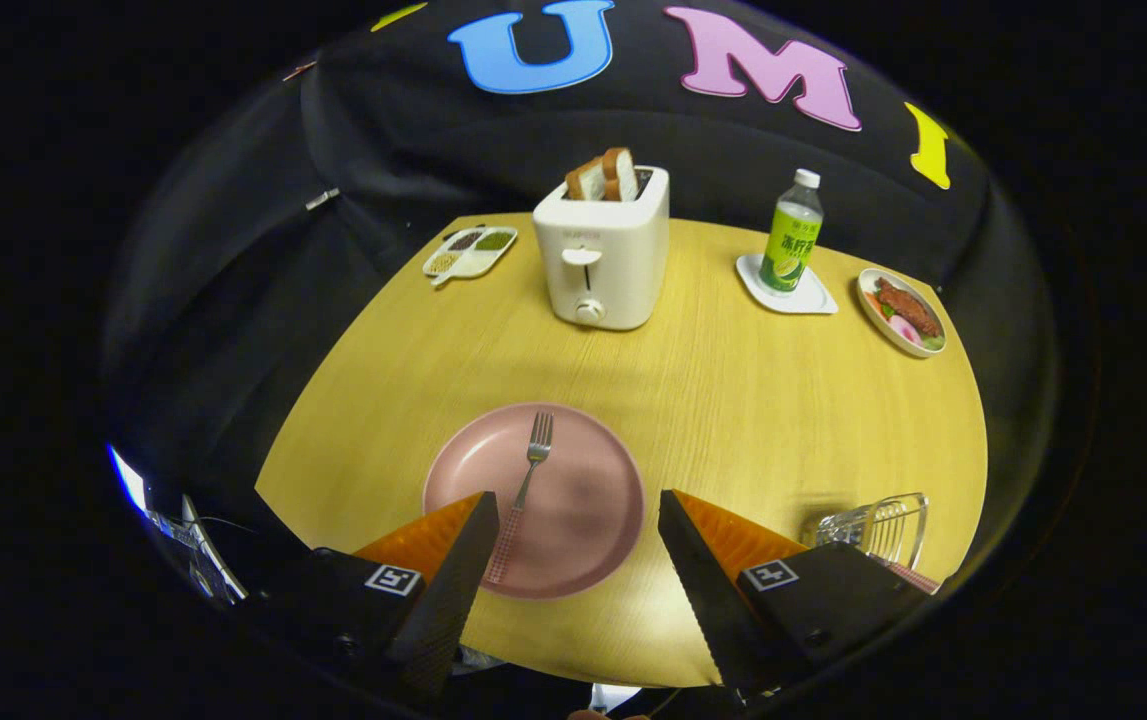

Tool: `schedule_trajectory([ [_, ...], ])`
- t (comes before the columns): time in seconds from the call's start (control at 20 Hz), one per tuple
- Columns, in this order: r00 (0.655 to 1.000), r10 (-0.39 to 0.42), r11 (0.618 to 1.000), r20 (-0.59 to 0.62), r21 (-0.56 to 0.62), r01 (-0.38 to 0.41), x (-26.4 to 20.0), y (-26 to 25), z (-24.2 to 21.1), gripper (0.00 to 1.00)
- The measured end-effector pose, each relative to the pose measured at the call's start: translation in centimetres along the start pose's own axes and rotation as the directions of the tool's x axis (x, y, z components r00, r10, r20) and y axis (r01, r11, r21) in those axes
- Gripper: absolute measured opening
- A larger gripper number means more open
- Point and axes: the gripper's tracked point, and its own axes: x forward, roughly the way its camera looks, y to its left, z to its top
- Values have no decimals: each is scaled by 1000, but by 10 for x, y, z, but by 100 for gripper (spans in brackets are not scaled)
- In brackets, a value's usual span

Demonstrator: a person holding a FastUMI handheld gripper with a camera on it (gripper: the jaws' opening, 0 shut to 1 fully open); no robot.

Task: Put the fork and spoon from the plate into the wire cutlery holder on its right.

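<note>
Claw [573, 505] open; fork [523, 495] by left finger, maybe touching.

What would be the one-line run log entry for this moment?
gripper: open, above pink plate | fork: on plate, beside left finger | wire cutlery holder: right of plate

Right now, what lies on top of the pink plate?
A fork lies on the pink plate, tines toward the toaster. The open gripper hangs above the plate; its left finger covers part of the plate beside the fork's handle.
</note>
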Motion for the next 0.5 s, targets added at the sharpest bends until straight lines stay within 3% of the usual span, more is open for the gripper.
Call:
schedule_trajectory([
  [0.5, 975, -51, 998, -215, -52, 40, 69, 30, -76, 98],
])
